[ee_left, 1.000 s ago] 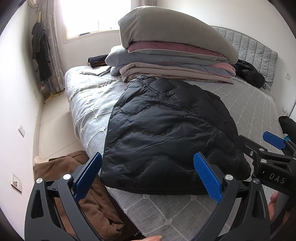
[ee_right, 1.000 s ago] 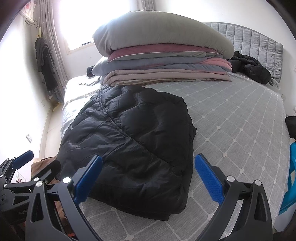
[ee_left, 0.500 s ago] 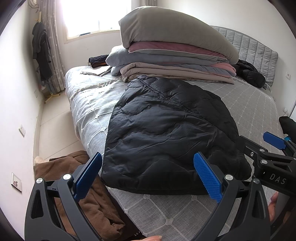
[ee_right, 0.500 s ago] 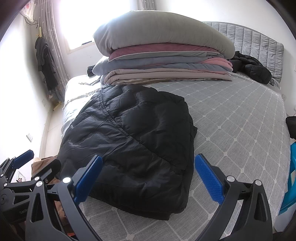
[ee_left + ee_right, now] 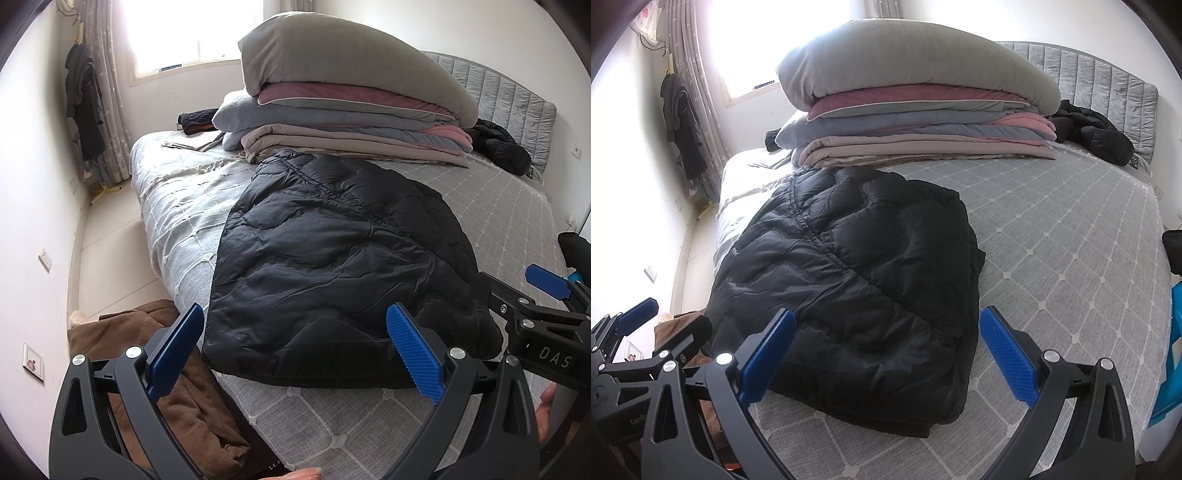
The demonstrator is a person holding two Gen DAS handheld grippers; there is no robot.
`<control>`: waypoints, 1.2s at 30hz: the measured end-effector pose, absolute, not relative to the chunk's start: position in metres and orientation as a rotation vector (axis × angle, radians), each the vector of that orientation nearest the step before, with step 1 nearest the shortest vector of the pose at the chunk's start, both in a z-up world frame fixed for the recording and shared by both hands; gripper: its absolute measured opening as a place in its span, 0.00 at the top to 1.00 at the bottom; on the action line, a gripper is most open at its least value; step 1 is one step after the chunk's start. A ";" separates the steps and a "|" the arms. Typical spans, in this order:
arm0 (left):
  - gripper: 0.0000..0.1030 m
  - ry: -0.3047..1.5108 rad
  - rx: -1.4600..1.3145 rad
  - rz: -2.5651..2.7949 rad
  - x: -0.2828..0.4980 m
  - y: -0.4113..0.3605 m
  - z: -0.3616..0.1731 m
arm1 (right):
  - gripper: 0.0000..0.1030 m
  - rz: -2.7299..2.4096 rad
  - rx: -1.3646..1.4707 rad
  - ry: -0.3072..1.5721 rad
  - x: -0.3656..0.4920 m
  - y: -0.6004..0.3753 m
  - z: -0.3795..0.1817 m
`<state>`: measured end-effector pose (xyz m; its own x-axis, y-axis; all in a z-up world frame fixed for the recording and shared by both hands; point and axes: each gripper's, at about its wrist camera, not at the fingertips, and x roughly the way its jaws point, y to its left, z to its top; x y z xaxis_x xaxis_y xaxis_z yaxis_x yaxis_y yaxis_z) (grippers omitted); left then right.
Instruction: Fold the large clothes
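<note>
A black puffer jacket lies folded lengthwise on the grey quilted bed, its hem toward me near the bed's front left corner. In the right wrist view the same jacket fills the middle. My left gripper hovers open just short of the hem, nothing between its blue pads. My right gripper is also open and empty, over the jacket's near right corner. The right gripper's tip shows at the right edge of the left wrist view, and the left gripper's tip at the left edge of the right wrist view.
A tall stack of folded duvets and blankets sits across the far side of the bed. Another black jacket lies by the headboard. A brown garment is heaped on the floor at the bed's left corner. Bare bedspread lies right of the jacket.
Both grippers have barely shifted, edging slightly back from the jacket. Both stay open, and the jacket has not moved.
</note>
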<state>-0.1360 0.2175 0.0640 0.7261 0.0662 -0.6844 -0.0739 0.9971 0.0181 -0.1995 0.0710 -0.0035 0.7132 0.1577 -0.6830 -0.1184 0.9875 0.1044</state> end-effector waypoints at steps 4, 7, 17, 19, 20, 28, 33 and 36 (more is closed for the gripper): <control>0.07 0.755 -0.008 0.079 -0.137 0.217 0.064 | 0.07 0.158 0.052 0.763 -0.199 0.071 -0.003; 0.07 0.754 -0.006 0.079 -0.137 0.217 0.064 | 0.07 0.159 0.053 0.764 -0.199 0.070 -0.003; 0.07 0.755 -0.005 0.079 -0.137 0.218 0.064 | 0.07 0.158 0.053 0.763 -0.200 0.071 -0.003; 0.07 0.754 -0.006 0.079 -0.137 0.218 0.064 | 0.07 0.159 0.053 0.764 -0.199 0.070 -0.003; 0.07 0.754 -0.004 0.078 -0.137 0.218 0.064 | 0.07 0.159 0.053 0.764 -0.199 0.070 -0.003; 0.07 0.756 -0.005 0.079 -0.137 0.219 0.063 | 0.07 0.158 0.053 0.764 -0.199 0.070 -0.003; 0.07 0.758 -0.003 0.082 -0.137 0.216 0.063 | 0.07 0.158 0.051 0.768 -0.199 0.071 -0.003; 0.07 0.763 -0.002 0.085 -0.138 0.216 0.062 | 0.07 0.156 0.051 0.773 -0.199 0.070 -0.004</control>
